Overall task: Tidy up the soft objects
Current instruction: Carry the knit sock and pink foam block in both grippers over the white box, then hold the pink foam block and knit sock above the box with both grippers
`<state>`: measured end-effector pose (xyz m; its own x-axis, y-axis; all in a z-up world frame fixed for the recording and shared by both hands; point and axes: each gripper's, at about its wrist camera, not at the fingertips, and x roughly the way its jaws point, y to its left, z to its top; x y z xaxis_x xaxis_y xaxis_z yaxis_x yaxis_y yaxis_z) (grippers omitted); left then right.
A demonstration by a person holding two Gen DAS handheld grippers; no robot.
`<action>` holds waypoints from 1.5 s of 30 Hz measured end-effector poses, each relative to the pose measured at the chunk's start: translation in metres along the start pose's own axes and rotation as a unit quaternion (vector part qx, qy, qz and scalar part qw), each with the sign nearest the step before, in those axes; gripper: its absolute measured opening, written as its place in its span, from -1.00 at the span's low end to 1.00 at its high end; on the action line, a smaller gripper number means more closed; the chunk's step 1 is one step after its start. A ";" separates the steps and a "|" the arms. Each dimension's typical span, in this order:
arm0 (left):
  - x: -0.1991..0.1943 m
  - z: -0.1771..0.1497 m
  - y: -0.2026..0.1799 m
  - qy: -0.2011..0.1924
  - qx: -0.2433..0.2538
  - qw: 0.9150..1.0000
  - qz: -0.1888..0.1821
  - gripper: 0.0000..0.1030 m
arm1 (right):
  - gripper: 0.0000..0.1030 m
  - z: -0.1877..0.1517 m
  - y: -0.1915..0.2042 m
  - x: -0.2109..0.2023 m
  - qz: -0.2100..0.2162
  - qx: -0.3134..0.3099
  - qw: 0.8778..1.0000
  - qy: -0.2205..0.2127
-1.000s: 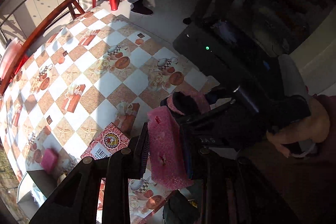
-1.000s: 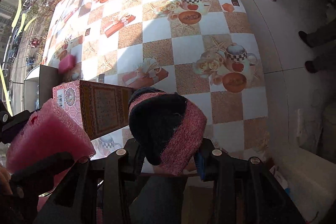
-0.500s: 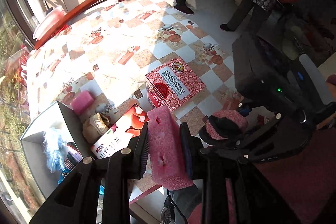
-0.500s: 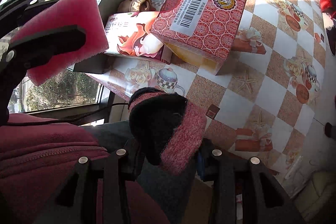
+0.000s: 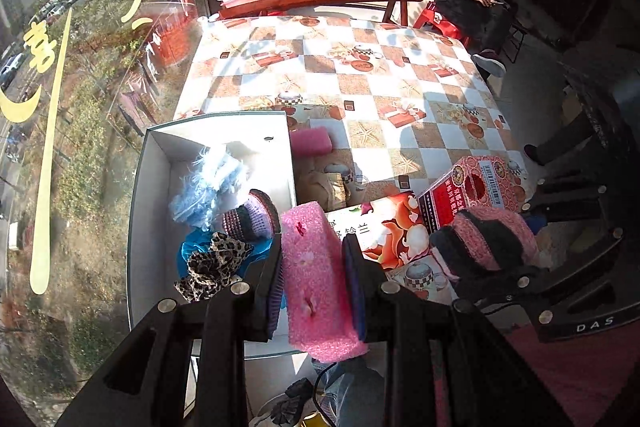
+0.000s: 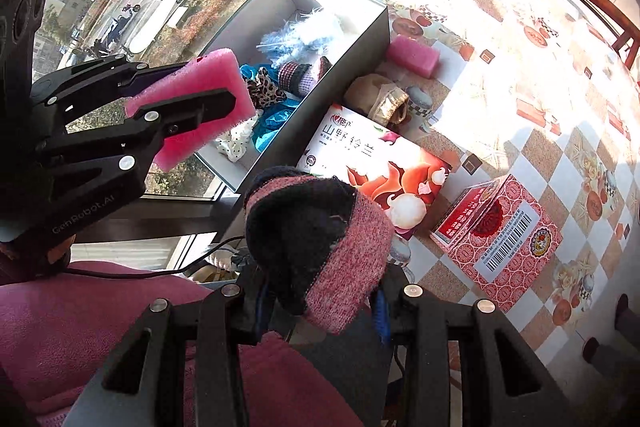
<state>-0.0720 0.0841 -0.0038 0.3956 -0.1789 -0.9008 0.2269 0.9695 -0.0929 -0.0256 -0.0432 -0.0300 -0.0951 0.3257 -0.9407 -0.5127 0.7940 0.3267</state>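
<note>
— From my feed, the sponge point(image 5: 318, 279) I'm gripping is bright pink; the knit sock point(image 6: 320, 247) is black with mottled pink.

— And the box point(image 5: 154, 187)?

— White inside, holding pale-blue fluff point(image 5: 208, 183) and leopard-print cloth point(image 5: 212, 263). The tablecloth point(image 5: 360, 87) is white-and-tan checks; the carton point(image 6: 500, 239) is red, patterned.

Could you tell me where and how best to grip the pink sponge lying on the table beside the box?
Grip the loose pink sponge across its short width, coming from above: it lies flat on the table, long sides exposed, near the white box wall.
</note>
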 end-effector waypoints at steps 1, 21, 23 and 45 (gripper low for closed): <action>-0.001 -0.002 0.008 -0.002 -0.013 1.000 0.006 -0.41 | -0.21 0.007 0.006 0.001 0.002 -0.004 1.000 -0.001; -0.001 -0.025 0.069 -0.005 -0.114 0.991 0.071 -0.41 | -0.21 0.088 0.065 0.010 0.008 -0.019 0.999 -0.030; 0.000 -0.025 0.071 -0.004 -0.118 0.990 0.071 -0.41 | -0.21 0.088 0.064 0.013 0.011 -0.015 0.999 -0.026; 0.008 -0.024 0.084 0.003 -0.134 0.988 0.080 -0.41 | -0.21 0.093 0.062 0.025 0.020 0.000 1.000 -0.009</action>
<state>-0.0708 0.1682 -0.0285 0.4022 -0.0200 -0.9153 -0.0818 0.9950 -0.0577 0.0195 0.0620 -0.0245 -0.0999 0.3669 -0.9249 -0.5094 0.7796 0.3643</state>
